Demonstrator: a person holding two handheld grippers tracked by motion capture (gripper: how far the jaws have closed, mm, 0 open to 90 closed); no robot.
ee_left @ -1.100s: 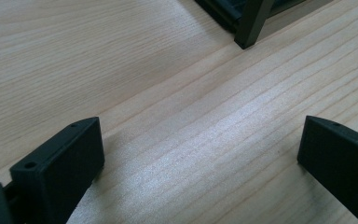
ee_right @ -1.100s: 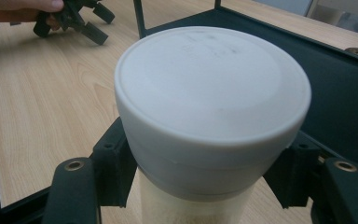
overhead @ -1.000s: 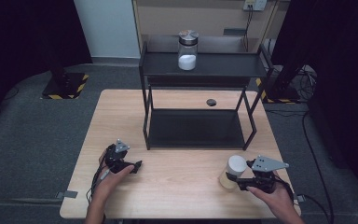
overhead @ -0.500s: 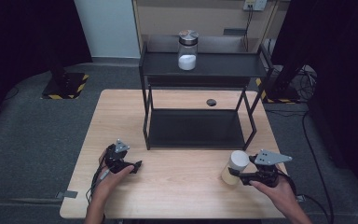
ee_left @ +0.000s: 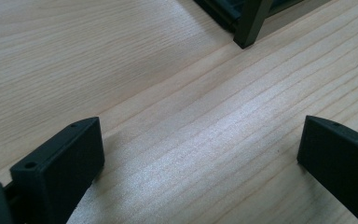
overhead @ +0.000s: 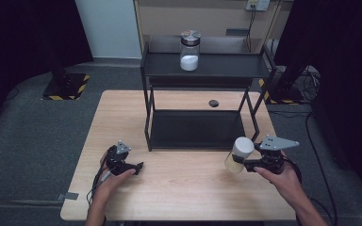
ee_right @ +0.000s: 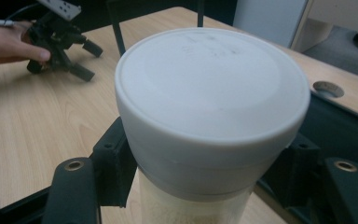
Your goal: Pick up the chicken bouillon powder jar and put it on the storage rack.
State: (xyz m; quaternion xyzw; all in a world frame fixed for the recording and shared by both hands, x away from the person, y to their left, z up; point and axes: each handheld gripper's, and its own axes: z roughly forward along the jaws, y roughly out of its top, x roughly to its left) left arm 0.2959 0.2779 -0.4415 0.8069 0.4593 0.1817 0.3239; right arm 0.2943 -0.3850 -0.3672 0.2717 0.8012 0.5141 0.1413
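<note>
A jar with a white lid (overhead: pixel 239 153) and pale contents hangs tilted just above the table's front right. My right gripper (overhead: pixel 238 164) is shut on it below the lid. In the right gripper view the white lid (ee_right: pixel 212 88) sits close up, with the black jaws clamped on the jar's body from both sides. My left gripper (overhead: pixel 139 166) rests on the wooden table (overhead: pixel 179 188) at the front left, held by a hand. Its jaws stand wide apart over bare wood (ee_left: pixel 200 140). The left gripper (ee_right: pixel 81 58) also appears across the table in the right gripper view.
A black two-level metal rack (overhead: pixel 202 70) stands at the table's middle back. On its top shelf is a glass jar (overhead: pixel 189 50) with a metal lid and white powder. A round cable hole (overhead: pixel 213 103) lies behind the rack. One rack leg (ee_left: pixel 251 23) is close ahead of my left gripper.
My right gripper has risen with the white-lidded jar, lifting it off the table and slightly toward the rack. The left gripper has stayed put.
</note>
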